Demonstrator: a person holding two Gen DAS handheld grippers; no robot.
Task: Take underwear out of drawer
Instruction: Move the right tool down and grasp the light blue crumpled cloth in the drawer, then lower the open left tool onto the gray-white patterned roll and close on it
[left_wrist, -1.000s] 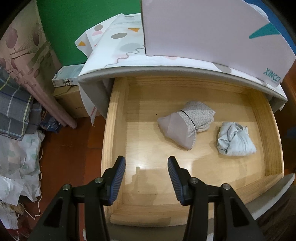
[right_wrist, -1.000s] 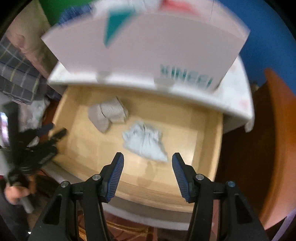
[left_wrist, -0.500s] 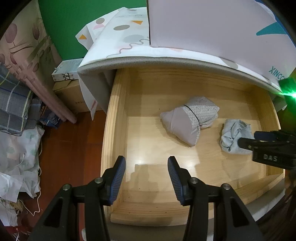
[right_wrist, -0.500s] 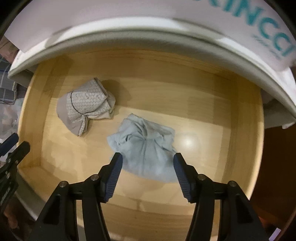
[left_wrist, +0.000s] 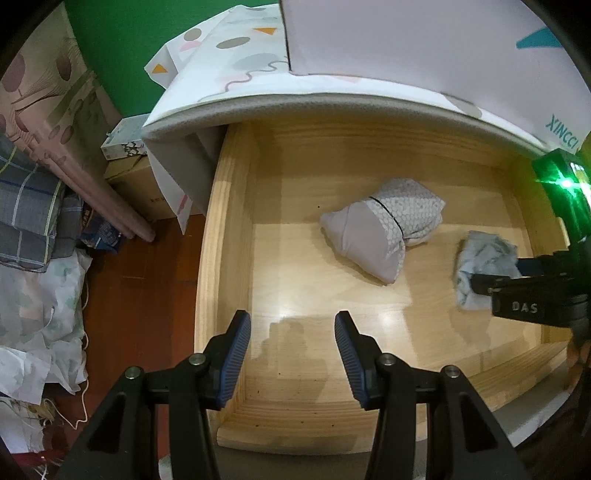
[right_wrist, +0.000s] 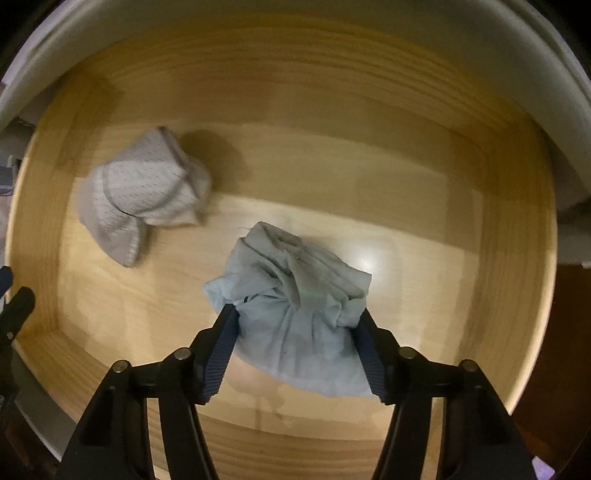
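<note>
A wooden drawer (left_wrist: 210, 240) (right_wrist: 424, 177) stands pulled out. Two pieces of underwear lie in it. My right gripper (right_wrist: 295, 325) points straight down over the crumpled light blue underwear (right_wrist: 295, 288) (left_wrist: 484, 266). The cloth lies between the pads, and the jaws are closing around it. A grey patterned underwear (left_wrist: 384, 229) (right_wrist: 144, 199) lies to its left, untouched. My left gripper (left_wrist: 291, 332) hovers open over the drawer's near left corner with nothing between its fingers. The right gripper (left_wrist: 498, 273) shows at the right edge of the left wrist view.
A padded top with a patterned sheet (left_wrist: 240, 74) and a pale box (left_wrist: 406, 37) overhang the drawer's back. To the left are a cardboard box (left_wrist: 136, 184), heaps of cloth (left_wrist: 29, 206) and wooden floor (left_wrist: 140, 295).
The right gripper has come down into the drawer and now straddles the light blue underwear. It has entered the left wrist view at the right. The left gripper has hardly moved.
</note>
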